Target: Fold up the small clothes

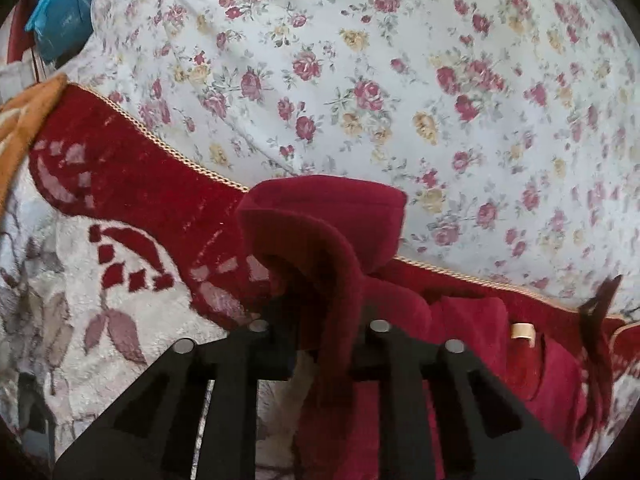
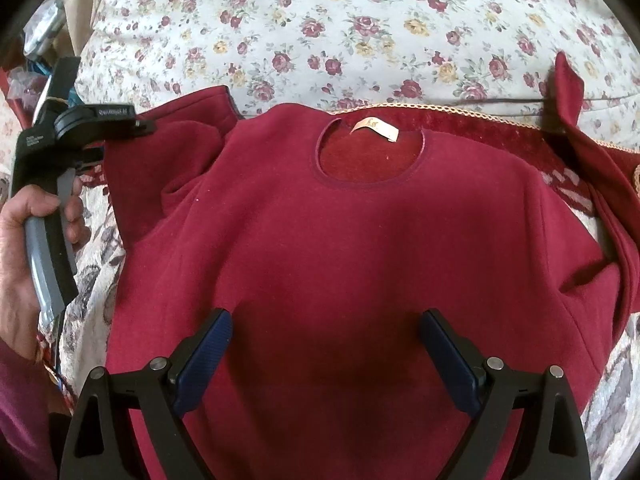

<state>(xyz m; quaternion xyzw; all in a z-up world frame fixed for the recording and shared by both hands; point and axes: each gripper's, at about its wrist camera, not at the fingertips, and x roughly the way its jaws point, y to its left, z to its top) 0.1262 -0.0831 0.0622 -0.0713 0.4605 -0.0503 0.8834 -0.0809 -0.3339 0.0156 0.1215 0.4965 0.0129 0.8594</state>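
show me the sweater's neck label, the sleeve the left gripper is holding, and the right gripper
neck label (image 2: pixel 375 129), right wrist view, middle of the tag.
sleeve (image 1: pixel 320 216), left wrist view, bunched cuff.
right gripper (image 2: pixel 326 340), right wrist view, between open fingertips.

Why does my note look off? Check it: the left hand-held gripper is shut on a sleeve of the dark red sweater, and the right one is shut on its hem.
Only the right half is wrong. In the right wrist view the right hand-held gripper is open above the dark red sweater, gripping nothing. The left hand-held gripper is indeed shut on the sleeve.
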